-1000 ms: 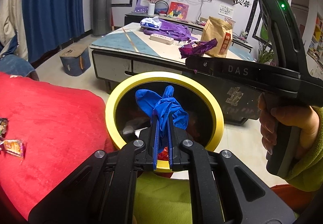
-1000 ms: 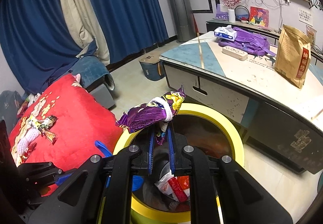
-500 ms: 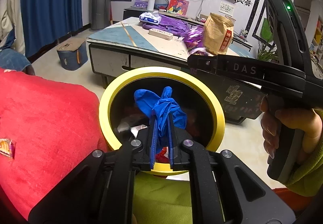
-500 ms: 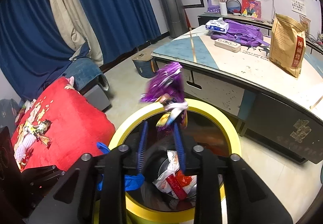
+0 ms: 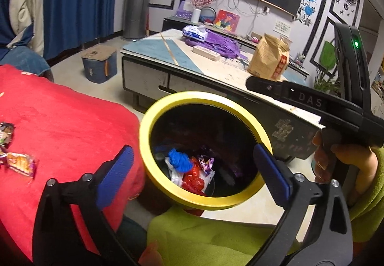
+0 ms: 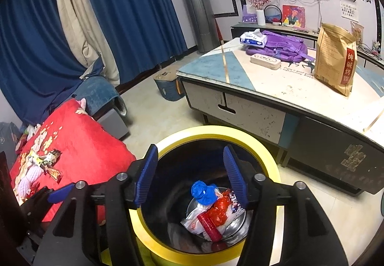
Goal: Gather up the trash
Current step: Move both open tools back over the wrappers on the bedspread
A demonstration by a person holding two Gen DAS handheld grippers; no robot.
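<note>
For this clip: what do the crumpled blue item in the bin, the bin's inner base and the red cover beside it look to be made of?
Blue item: thin rubbery or plastic film, matte, bunched into soft folds; possibly a glove.
Bin base: looks like bare metal, grey and reflective under the wrappers.
Red cover: plush fabric, with a fuzzy, light-absorbing nap and soft rounded edges.

The bin (image 6: 271,160) has a yellow rim and dark inside. The blanket (image 5: 60,122) is red. The curtains (image 6: 134,14) are blue.
</note>
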